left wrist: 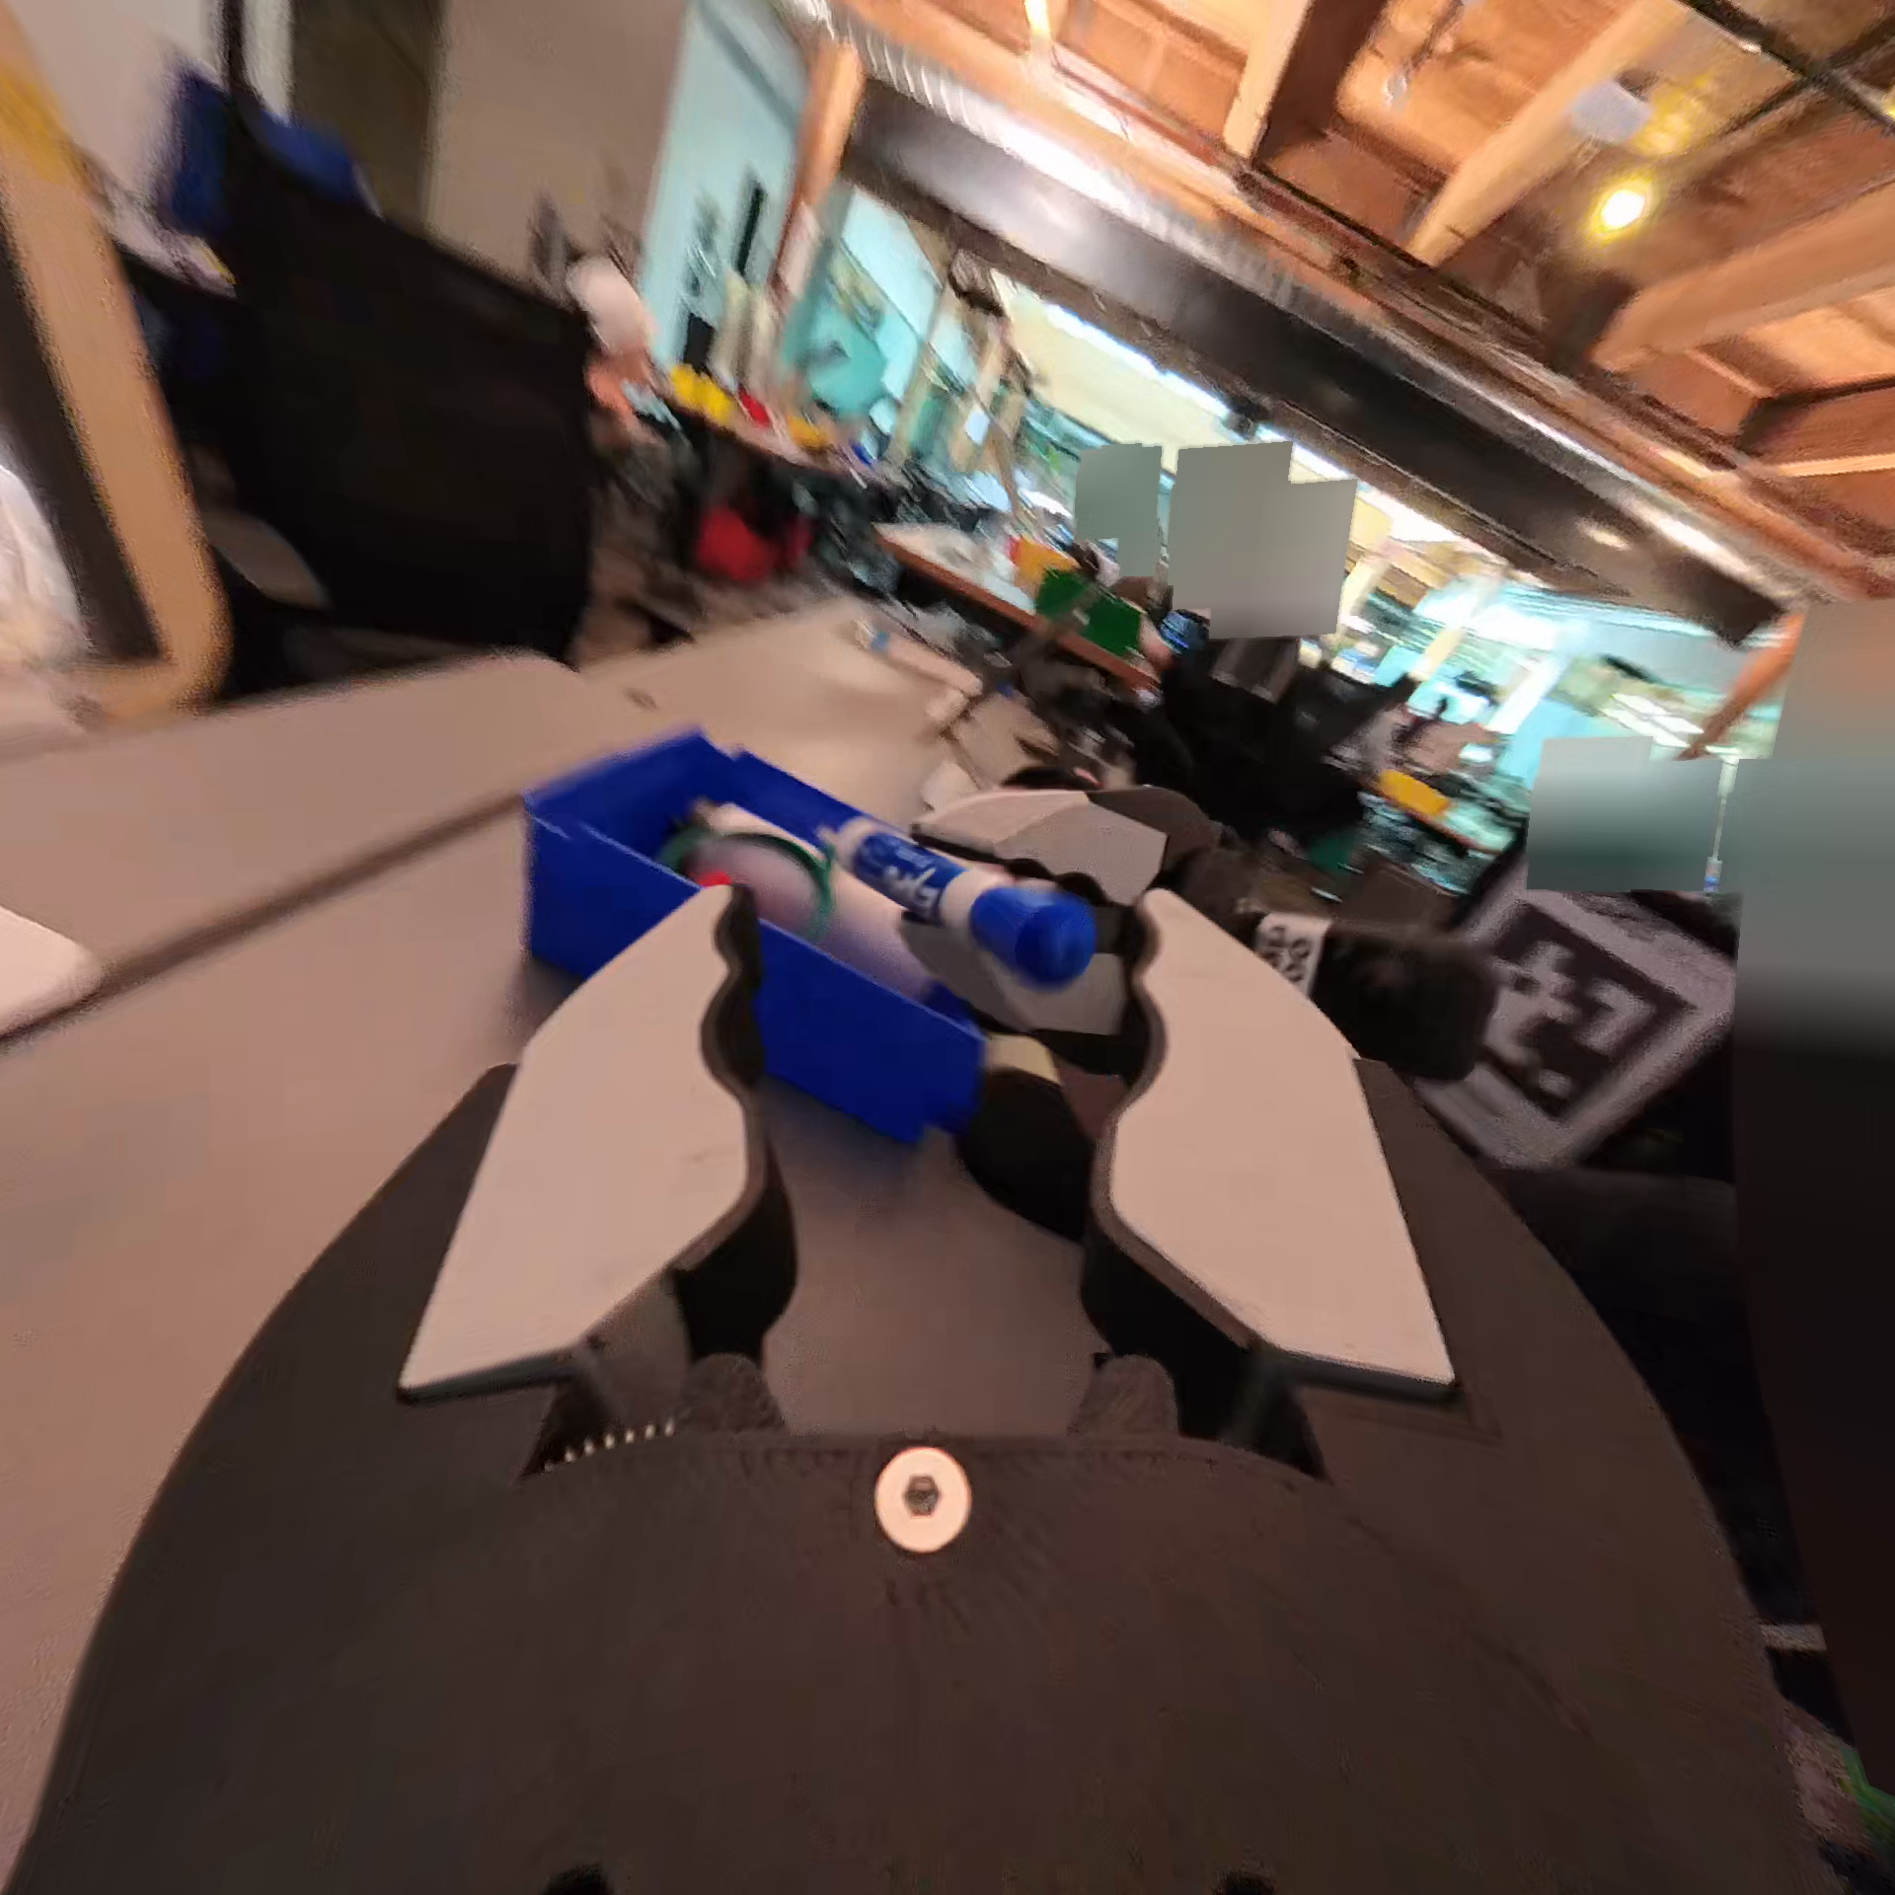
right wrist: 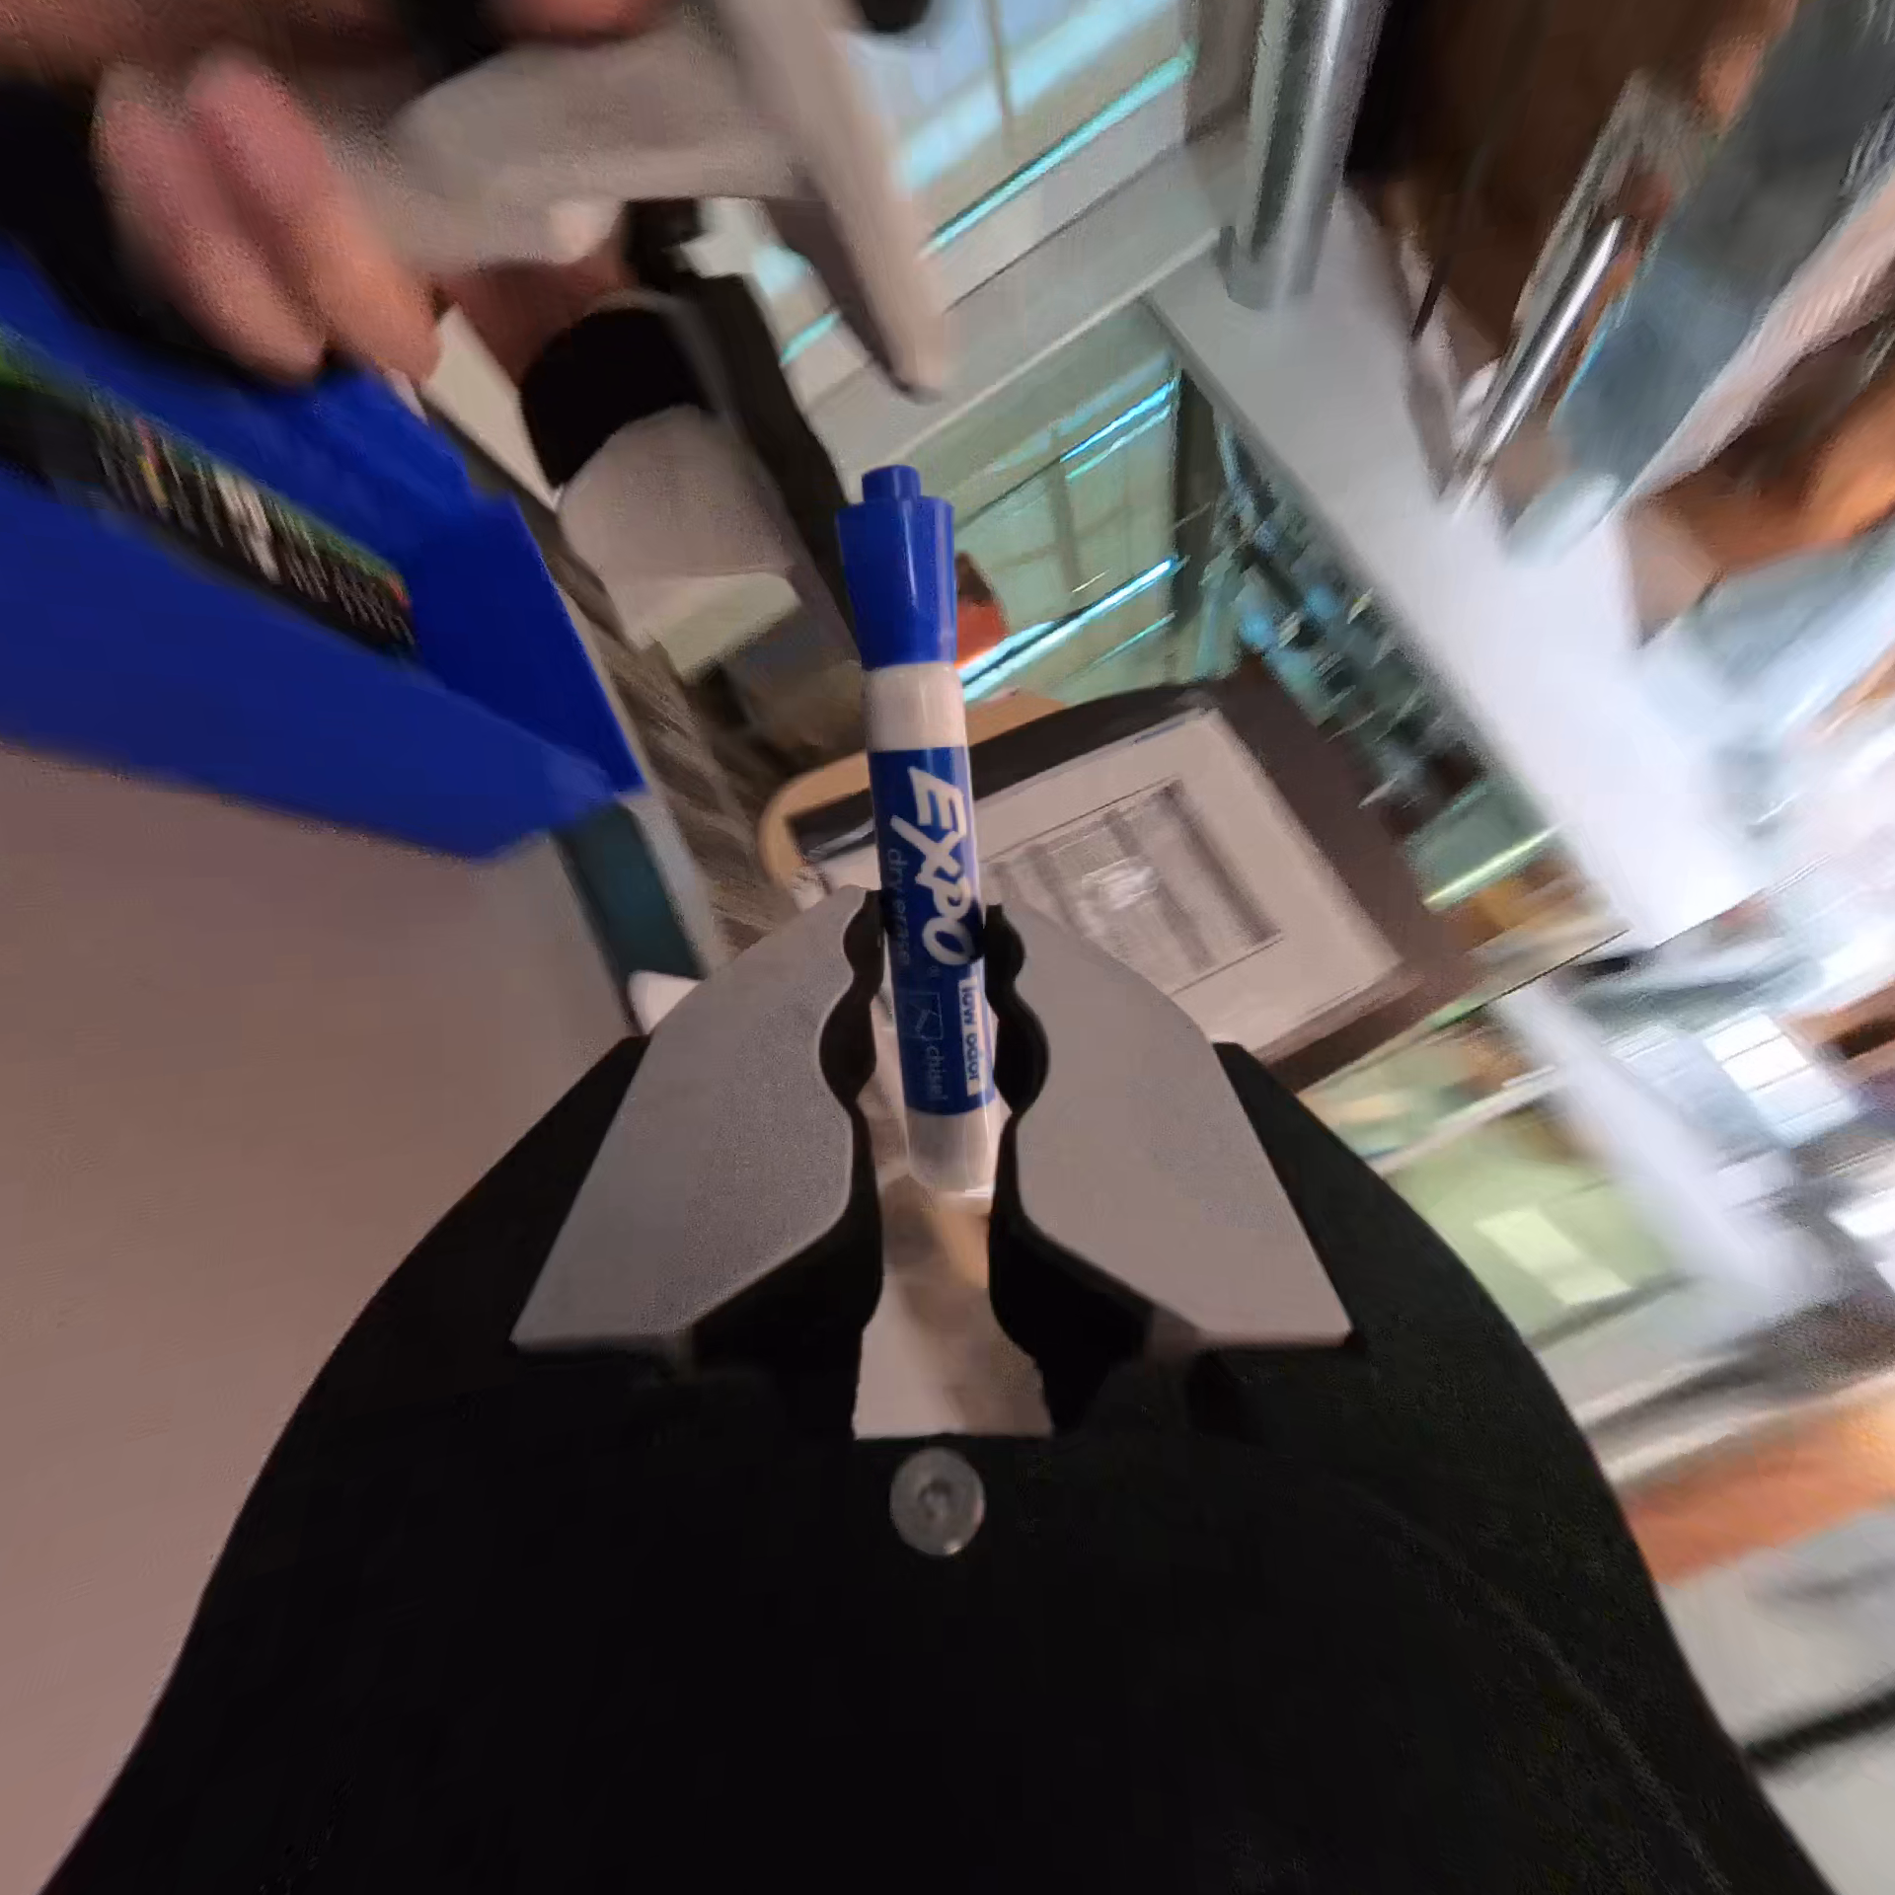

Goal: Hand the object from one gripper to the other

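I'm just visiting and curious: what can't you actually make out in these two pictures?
- Blue bin contents, left wrist view: motion blur and the marker in front; only rounded whitish shapes show.
- Marker's tail end, right wrist view: sunk between the right gripper fingers.
- Left gripper, right wrist view: blurred, cut off by the top edge.
- Background room, both views: smeared; grey patches cover parts.

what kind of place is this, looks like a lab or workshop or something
Most likely a shared workshop or makerspace. The left wrist view shows exposed wooden ceiling beams, long worktables cluttered with colourful items, and a grey table bearing a blue bin of markers. The background is blurred, so this is a guess.
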